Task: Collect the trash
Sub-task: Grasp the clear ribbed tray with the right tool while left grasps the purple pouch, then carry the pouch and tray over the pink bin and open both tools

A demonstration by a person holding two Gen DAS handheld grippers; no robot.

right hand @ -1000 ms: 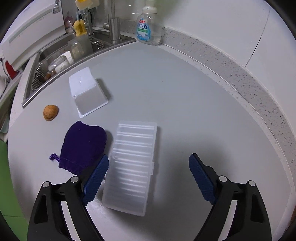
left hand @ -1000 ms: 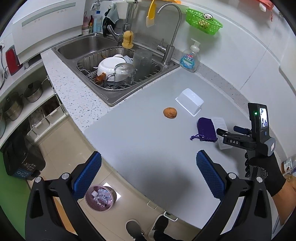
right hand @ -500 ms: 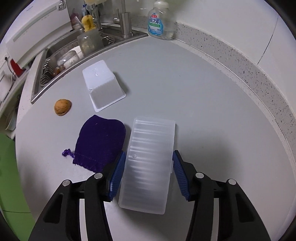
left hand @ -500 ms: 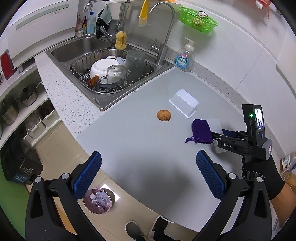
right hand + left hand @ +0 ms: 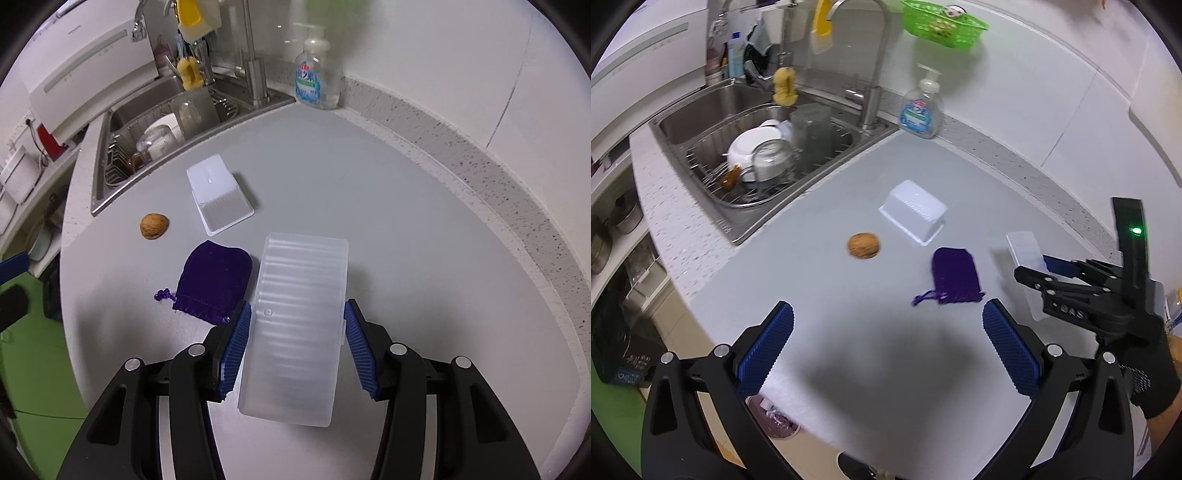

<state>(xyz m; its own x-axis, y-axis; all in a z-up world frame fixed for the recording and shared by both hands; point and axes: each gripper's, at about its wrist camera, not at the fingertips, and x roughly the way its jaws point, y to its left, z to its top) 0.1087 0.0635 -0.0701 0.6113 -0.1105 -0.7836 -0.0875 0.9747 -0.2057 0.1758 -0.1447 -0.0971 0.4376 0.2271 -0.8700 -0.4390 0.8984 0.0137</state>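
The grey countertop point(image 5: 406, 221) bears 1 walnut point(image 5: 154, 226), 1 purple pouch point(image 5: 214, 282), 1 overturned white tub point(image 5: 218, 199) and 1 soap bottle point(image 5: 316, 79).

place: home kitchen
sink point(image 5: 701, 122): steel, full of dishes
tap point(image 5: 875, 74): over the sink
soap point(image 5: 921, 110): on the bench point(image 5: 849, 184)
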